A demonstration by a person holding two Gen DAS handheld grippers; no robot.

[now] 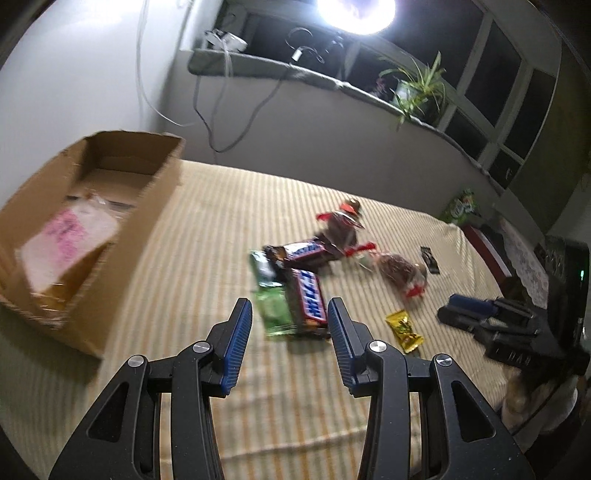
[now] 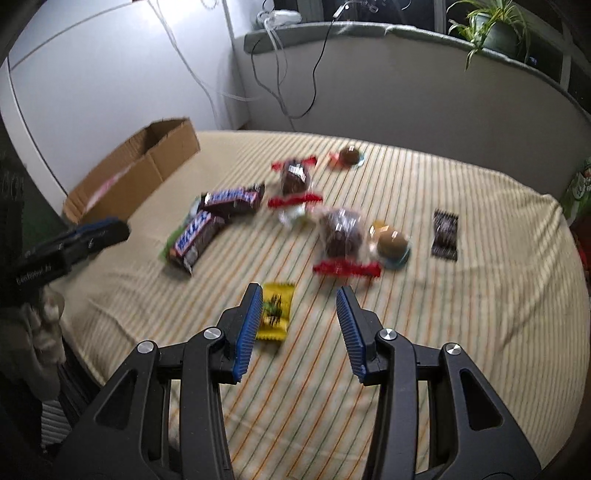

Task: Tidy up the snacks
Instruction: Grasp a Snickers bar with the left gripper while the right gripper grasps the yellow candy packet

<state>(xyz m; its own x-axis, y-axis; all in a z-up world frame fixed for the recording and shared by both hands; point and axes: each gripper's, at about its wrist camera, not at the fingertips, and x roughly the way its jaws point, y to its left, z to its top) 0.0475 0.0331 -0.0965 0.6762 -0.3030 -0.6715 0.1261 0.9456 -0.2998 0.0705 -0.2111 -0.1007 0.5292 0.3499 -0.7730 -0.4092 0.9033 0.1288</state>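
Snacks lie scattered on a striped bedspread (image 2: 461,332). My left gripper (image 1: 289,306) hangs open and empty just above a Snickers bar (image 1: 308,301) and a green packet (image 1: 275,314); a second Snickers bar (image 1: 306,253) lies beyond. My right gripper (image 2: 299,295) is open and empty too, with a yellow packet (image 2: 275,314) lying beside its left finger. Farther off are two clear-wrapped brown cakes with red ends (image 2: 293,177) (image 2: 341,232), two round brown sweets (image 2: 349,155) (image 2: 392,242) and a small black packet (image 2: 446,234). An open cardboard box (image 1: 122,266) at the left holds a pink-and-white bag (image 1: 66,240).
A grey windowsill (image 1: 314,77) with cables and a potted plant (image 1: 417,88) runs behind the bed, under a bright lamp (image 1: 356,14). A green bag (image 1: 460,205) stands at the bed's far right corner. Each view shows the other gripper at its side, with a person's sleeve beneath.
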